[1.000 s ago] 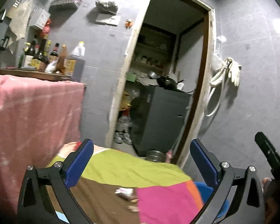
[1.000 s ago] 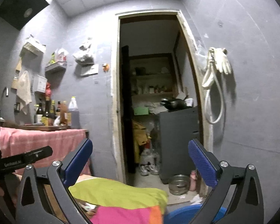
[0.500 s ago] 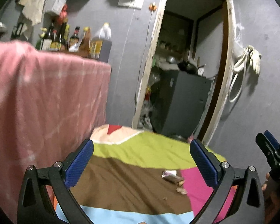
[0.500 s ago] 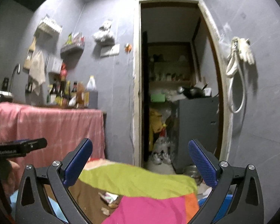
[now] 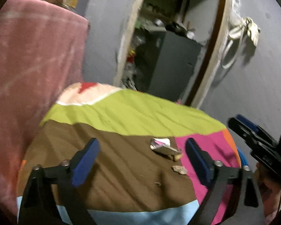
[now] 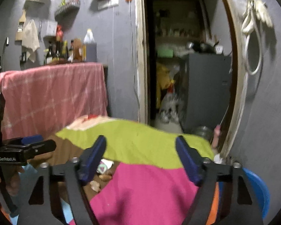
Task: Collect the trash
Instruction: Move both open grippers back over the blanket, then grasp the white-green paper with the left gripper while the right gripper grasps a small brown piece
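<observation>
The left gripper (image 5: 140,159) points down at a low table covered with a patchwork cloth (image 5: 133,116). Its jaws have just been closing, but a clear gap remains between the blue pads and nothing is held between them. Under this gap is only the brown patch of the cloth.

The trash lies a little ahead and to the right of the left gripper, near its right finger. There is a crumpled silver wrapper (image 5: 162,145) on the brown patch, close to the border with the pink patch. Just beside it, nearer to the camera, are a few small crumbs (image 5: 179,169). No pad touches them.

The right gripper (image 6: 140,157) is over the pink and green patches of the same cloth. Its jaws have also just been closing; they stand at a medium width and are empty. In its view the wrapper (image 6: 104,166) and crumbs (image 6: 95,185) are seen low on the left, partly hidden behind its left finger.

Each gripper appears at the edge of the other's view, with a hand (image 6: 13,180) on the left handle.

Further out, a pink cloth (image 6: 52,93) hangs over a counter with bottles (image 6: 90,46). A doorway (image 6: 183,56) opens to a storage room with a grey cabinet (image 6: 206,90). A blue basin (image 6: 256,191) is beside the table.
</observation>
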